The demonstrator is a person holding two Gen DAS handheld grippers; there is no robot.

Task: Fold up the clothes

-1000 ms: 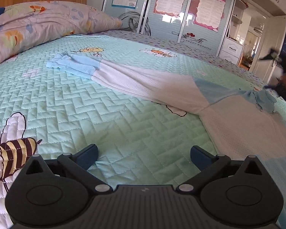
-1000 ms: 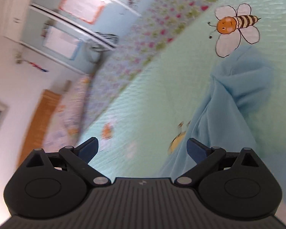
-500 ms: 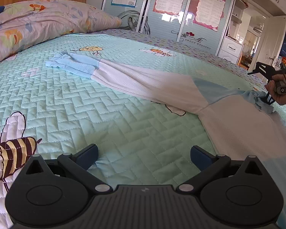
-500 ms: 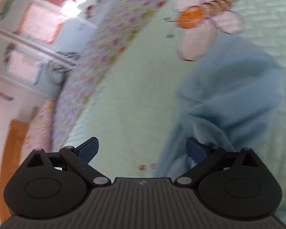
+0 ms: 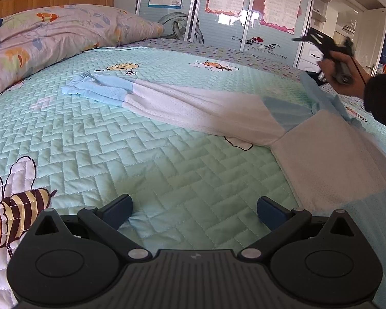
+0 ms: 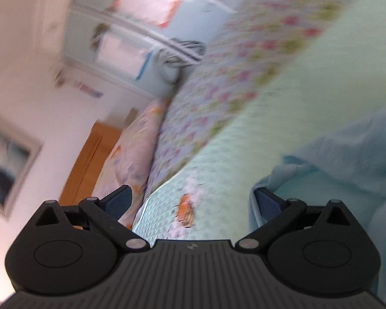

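- Lengthwise, a white-and-blue garment point(image 5: 198, 108) stretches across the bed point(image 5: 115, 154), blue cuff toward the pillow point(image 5: 51, 33).
- Left tool point(image 5: 194, 209) hovers, fingers wide, empty.
- Right tool point(image 6: 193, 200), fingers wide, has risen since half a second ago; blue cloth drapes one finger point(image 6: 266, 202).

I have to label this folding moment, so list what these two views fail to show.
- Garment: left wrist view, its right part is cut off by the picture's edge.
- Right gripper: left wrist view, motion blur hides its fingers.
- Blue cloth: right wrist view, blur hides whether it touches the nearby finger.
- Posters: text too small.
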